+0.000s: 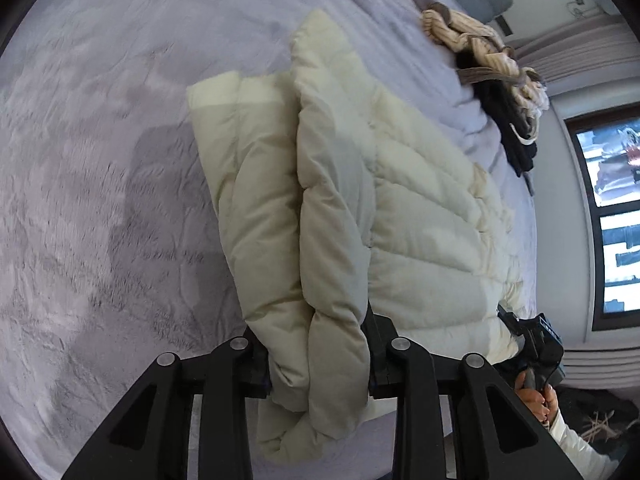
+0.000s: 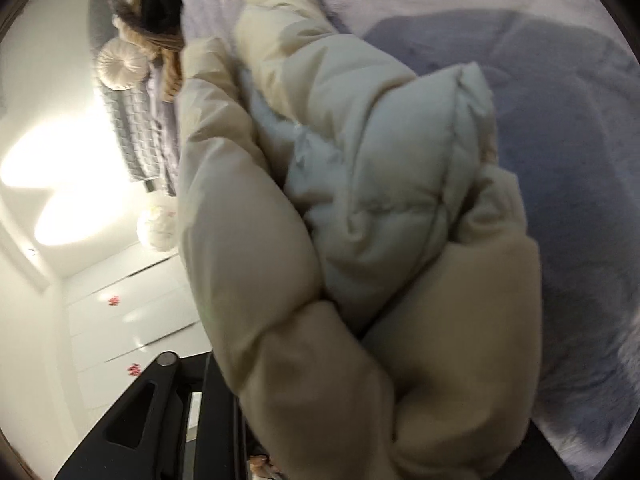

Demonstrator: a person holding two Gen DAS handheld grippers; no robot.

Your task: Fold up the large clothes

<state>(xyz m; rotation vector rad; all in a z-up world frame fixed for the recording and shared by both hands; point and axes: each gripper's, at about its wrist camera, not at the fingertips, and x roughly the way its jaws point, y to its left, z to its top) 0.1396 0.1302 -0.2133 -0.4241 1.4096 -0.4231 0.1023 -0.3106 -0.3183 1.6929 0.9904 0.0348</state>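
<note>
My left tool [image 1: 320, 364] and right tool [image 2: 320, 420] both clenched on cream puffer jacket [image 1: 360, 200]; lift evenly, lay fold flat on bed [image 1: 100, 160] ahead.

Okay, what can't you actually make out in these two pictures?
- Right wrist view: the right gripper's jaws, hidden behind the cream puffer jacket; the picture is blurred.
- Left wrist view: the pile of clothes is too small to sort; the jacket's lower end is cut off.

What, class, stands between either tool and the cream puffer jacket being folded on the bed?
Nothing visible: the left tool is clamped on the puffer jacket, and jacket fabric bunches right against the right tool, hiding its fingertips.
</note>
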